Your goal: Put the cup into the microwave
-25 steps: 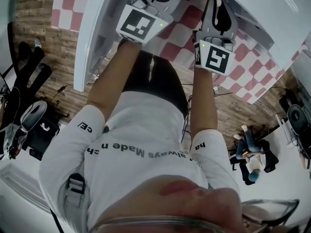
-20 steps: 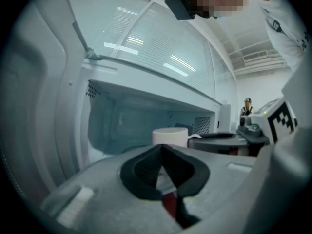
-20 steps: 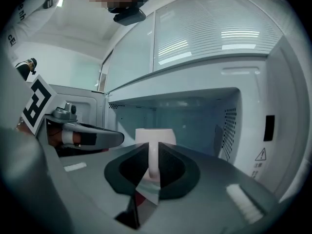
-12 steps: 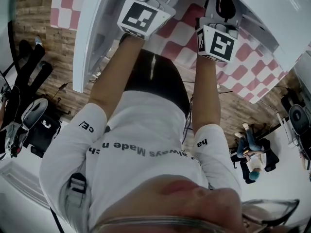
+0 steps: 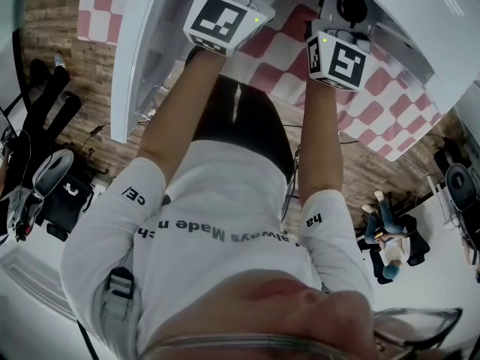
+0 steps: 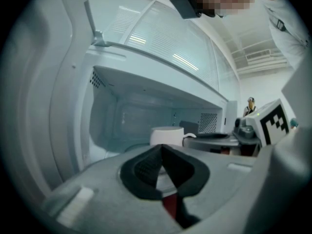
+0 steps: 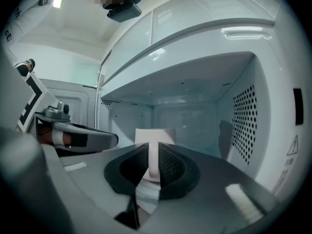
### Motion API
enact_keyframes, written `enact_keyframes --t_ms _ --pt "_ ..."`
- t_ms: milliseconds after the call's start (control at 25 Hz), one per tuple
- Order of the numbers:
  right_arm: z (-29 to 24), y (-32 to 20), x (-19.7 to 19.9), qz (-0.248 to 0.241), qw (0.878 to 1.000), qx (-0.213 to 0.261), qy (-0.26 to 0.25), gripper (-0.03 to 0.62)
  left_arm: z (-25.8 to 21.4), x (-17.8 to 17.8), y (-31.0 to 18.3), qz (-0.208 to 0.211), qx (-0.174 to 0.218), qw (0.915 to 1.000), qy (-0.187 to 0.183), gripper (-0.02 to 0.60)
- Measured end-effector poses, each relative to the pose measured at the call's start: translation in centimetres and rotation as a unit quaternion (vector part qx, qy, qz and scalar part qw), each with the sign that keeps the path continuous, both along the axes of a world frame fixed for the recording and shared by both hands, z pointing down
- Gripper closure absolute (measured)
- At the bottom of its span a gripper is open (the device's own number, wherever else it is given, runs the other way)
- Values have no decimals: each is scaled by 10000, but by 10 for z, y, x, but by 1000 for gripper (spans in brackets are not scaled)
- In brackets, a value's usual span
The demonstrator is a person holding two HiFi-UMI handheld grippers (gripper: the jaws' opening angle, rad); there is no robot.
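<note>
A white cup (image 7: 155, 136) stands inside the open microwave (image 7: 246, 116), near the middle of its floor. In the right gripper view, my right gripper (image 7: 153, 165) is shut on the cup's handle, which shows as a white strip between the jaws. The left gripper view shows the same cup (image 6: 167, 135) ahead of my left gripper (image 6: 161, 150), whose jaws are shut on nothing a little short of it. In the head view only the marker cubes of the left gripper (image 5: 225, 22) and the right gripper (image 5: 339, 60) show; the jaws and the cup are hidden.
The microwave door (image 6: 46, 111) stands open at the left, and it appears in the head view as a white panel (image 5: 142, 51). The perforated side wall is close on the right of my right gripper. A red-and-white checked floor (image 5: 390, 111) lies below.
Both marker cubes have shifted up in the head view, so both grippers have gone further forward toward the microwave.
</note>
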State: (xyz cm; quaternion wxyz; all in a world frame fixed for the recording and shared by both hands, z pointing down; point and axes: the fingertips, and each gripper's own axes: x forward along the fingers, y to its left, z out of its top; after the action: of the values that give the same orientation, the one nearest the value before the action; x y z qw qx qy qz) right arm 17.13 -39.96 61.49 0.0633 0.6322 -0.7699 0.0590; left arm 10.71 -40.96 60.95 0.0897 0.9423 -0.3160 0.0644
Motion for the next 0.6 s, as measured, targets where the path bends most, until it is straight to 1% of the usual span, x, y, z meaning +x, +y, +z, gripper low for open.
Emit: enact_keyframes --t_ms 320,600 --pt "4 -1 2 -65 9999 22 -103 554 1 -1 4 -3 -30 10000 -42 578" --pt "5 1 4 -102 9999 -98 -73 551 -7 -3 10 -31 -52 9999 -117 578"
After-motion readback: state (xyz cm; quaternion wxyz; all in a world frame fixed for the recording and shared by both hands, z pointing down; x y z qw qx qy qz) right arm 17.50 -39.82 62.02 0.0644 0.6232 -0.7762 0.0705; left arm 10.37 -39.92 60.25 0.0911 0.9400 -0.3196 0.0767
